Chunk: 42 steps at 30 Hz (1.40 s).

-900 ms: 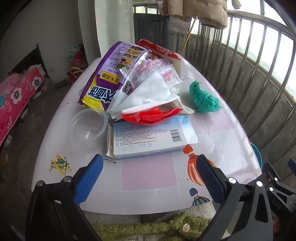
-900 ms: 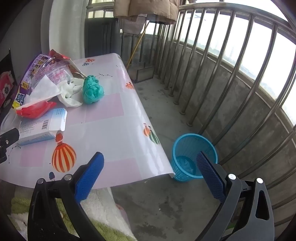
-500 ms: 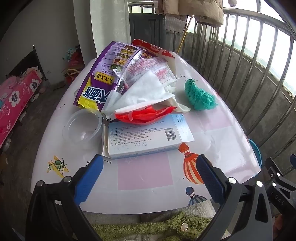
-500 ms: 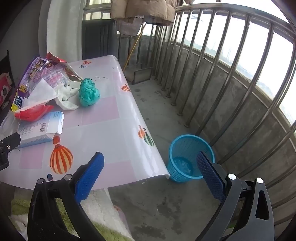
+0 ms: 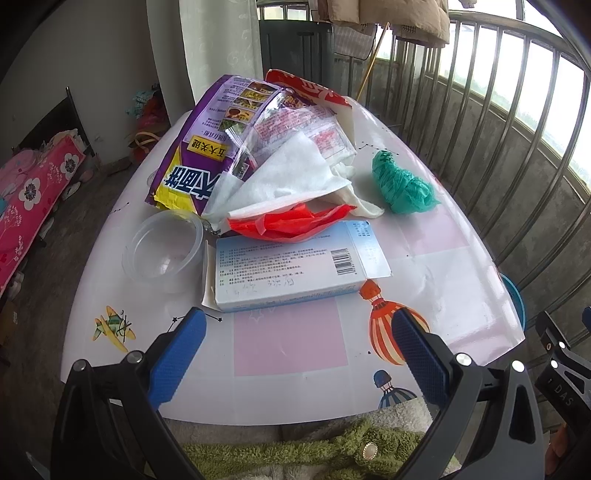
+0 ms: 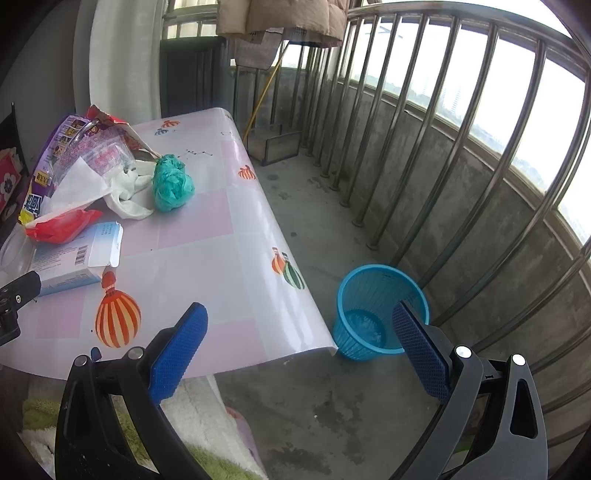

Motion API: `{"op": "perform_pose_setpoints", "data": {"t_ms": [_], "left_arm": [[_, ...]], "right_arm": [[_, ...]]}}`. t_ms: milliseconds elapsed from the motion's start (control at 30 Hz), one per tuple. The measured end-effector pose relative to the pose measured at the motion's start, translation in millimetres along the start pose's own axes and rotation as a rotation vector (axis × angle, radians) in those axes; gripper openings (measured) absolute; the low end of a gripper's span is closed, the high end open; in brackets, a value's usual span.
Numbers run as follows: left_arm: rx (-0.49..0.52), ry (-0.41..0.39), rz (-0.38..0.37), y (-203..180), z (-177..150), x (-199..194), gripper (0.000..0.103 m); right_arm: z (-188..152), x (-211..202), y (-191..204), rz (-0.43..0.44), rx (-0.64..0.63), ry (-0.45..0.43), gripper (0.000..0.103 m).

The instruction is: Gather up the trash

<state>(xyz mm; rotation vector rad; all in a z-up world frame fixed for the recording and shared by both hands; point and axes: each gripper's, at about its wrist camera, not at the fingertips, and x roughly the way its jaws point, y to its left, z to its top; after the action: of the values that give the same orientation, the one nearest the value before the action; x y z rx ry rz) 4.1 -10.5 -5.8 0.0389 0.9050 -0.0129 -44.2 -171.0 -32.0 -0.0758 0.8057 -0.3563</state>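
Trash lies on a white table: a pale blue flat box, a red plastic scrap, white tissue, a purple snack bag, a clear plastic cup and a green crumpled bag. My left gripper hovers open over the table's near edge, just short of the box, nothing between its fingers. My right gripper stands open past the table's right corner, above the floor. A blue mesh bin sits on the floor beside the table, behind the right finger. The green bag also shows here.
A metal railing runs along the right of the balcony. A grey concrete floor lies between table and railing. A green fuzzy garment is below the grippers. A pink flowered bed stands at the left. Clothes hang above.
Both grippers have drawn back and risen slightly, so the table's trash and the bin sit a little lower and smaller in view. Both stay open and empty.
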Motion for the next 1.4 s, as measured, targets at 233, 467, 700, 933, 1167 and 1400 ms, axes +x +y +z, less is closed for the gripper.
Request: {"op": "perform_pose_setpoints", "data": {"t_ms": [233, 467, 700, 933, 1167, 1400], "left_arm": [[0.000, 0.000, 0.002, 1, 1, 0, 0.099], [0.000, -0.002, 0.011, 3, 3, 0, 0.099], [-0.001, -0.004, 0.017, 4, 3, -1, 0.099], [-0.001, -0.004, 0.017, 4, 3, -1, 0.099], [-0.001, -0.003, 0.018, 4, 3, -1, 0.099], [-0.005, 0.000, 0.023, 7, -1, 0, 0.099]], "right_arm": [[0, 0, 1, -0.001, 0.001, -0.001, 0.095], [1, 0, 3, -0.002, 0.000, 0.000, 0.095], [3, -1, 8, -0.001, -0.006, 0.000, 0.095], [3, -1, 8, -0.001, -0.005, 0.001, 0.095], [3, 0, 10, -0.002, -0.006, 0.000, 0.095], [3, 0, 10, -0.001, -0.005, 0.000, 0.095]]}}
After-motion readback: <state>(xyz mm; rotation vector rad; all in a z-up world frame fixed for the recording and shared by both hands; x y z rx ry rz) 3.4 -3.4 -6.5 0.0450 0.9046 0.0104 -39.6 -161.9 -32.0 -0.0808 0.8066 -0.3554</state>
